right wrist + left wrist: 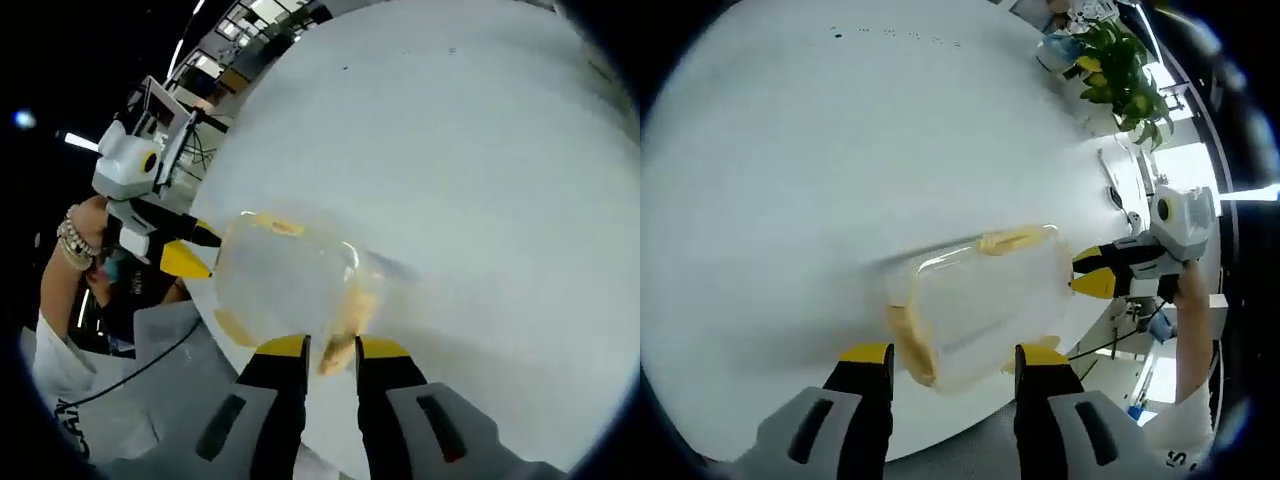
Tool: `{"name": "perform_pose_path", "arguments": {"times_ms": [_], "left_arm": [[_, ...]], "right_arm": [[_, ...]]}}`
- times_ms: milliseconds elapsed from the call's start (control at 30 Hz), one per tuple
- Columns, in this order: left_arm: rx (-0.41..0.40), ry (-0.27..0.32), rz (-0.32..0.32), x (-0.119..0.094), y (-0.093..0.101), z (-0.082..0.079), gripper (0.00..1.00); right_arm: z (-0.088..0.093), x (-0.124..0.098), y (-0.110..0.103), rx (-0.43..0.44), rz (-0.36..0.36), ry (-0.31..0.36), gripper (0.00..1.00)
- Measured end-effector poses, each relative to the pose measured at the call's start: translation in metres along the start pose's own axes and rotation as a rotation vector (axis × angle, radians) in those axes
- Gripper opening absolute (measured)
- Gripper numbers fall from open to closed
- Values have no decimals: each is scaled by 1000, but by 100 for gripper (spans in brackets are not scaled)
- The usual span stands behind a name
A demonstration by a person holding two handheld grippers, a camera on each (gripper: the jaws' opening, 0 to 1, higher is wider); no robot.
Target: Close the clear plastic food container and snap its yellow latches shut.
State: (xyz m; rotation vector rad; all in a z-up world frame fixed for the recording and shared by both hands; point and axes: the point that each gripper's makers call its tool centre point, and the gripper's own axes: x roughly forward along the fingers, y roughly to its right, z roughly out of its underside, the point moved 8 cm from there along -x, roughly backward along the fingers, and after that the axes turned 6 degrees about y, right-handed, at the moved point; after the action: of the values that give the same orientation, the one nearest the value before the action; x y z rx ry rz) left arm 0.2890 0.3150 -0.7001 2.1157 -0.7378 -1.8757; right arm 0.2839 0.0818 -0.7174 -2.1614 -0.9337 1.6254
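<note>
your left tool (953, 352) has its jaws spread wide, one on each side of the clear container (985, 305); the near end of the box sits between the yellow tips, and contact with the walls isn't clear. the container sits on the white counter (790, 200), near its edge, lid on top. you can see a yellow latch (1012, 239) on the far side and another yellow latch (910, 345) on the near left side, blurred.

your right tool (331, 346) has its jaws close together with a narrow gap, and a yellow latch (341, 352) of the container (285, 280) sits right in that gap. can't tell if it's truly pinched or just between the tips. the counter (480, 150) runs off behind it.

in the left gripper view the right tool (1098, 272) comes in from the right, yellow tips at the container's end wall. in the right gripper view the left tool (190, 250) comes in from the left, tips against the box's far side, held by your hand (85, 225) wearing a bracelet (70, 240). a potted plant (1120, 70) stands at the counter's far end.
</note>
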Motion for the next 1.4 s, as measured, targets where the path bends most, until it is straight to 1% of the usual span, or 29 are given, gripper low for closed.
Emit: {"name": "perform_pose_path", "arguments": {"times_ms": [67,167,267,300,333,367,400,433,533,633,700,833,1000,1033,1067,1100,1200,1333,1400], "left_arm": [[-13,0,-2,1,1,0,43],[-2,-11,-10,4,4,4,42],[-9,-15,-20,5,4,5,42],[-6,-18,-29,5,1,2,40],[-10,-16,-53,5,-1,2,35],[-6,-15,-107,5,-8,-1,30],[26,-15,-127,6,-11,-2,27],[-8,-10,-84,7,-6,-2,28],[11,-11,-95,7,-6,-3,29],[-1,-16,-99,11,-6,-7,32],[13,-23,-104,12,-4,-6,32],[16,-25,-108,13,-5,-7,31],[9,-26,-92,14,-4,-5,30],[17,-25,-71,17,-5,-5,29],[1,-18,-68,18,-7,-6,29],[5,-22,-64,19,-8,-6,29],[18,-21,-62,21,-7,-6,28],[24,-27,-57,22,-8,-6,28],[27,-27,-57,21,-8,-6,28]], "right_arm": [[-1,-1,1,6,-3,2,16],[0,0,2,13,-11,5,16],[-2,0,3,21,-20,6,15],[-1,1,3,24,-20,7,15],[0,1,2,25,-20,6,15],[0,1,2,24,-20,7,15],[0,1,2,24,-19,7,15],[0,1,2,24,-18,7,15],[1,1,2,25,-20,6,15],[0,1,4,35,-25,4,15],[-1,1,4,31,-26,5,15],[0,1,4,23,-23,1,14],[1,0,5,36,-27,8,14],[1,1,5,37,-31,7,14],[1,1,7,47,-32,8,14],[1,1,8,52,-35,9,14],[4,1,6,59,-40,10,14],[1,2,6,46,-34,1,13],[3,2,7,60,-42,2,13]]}}
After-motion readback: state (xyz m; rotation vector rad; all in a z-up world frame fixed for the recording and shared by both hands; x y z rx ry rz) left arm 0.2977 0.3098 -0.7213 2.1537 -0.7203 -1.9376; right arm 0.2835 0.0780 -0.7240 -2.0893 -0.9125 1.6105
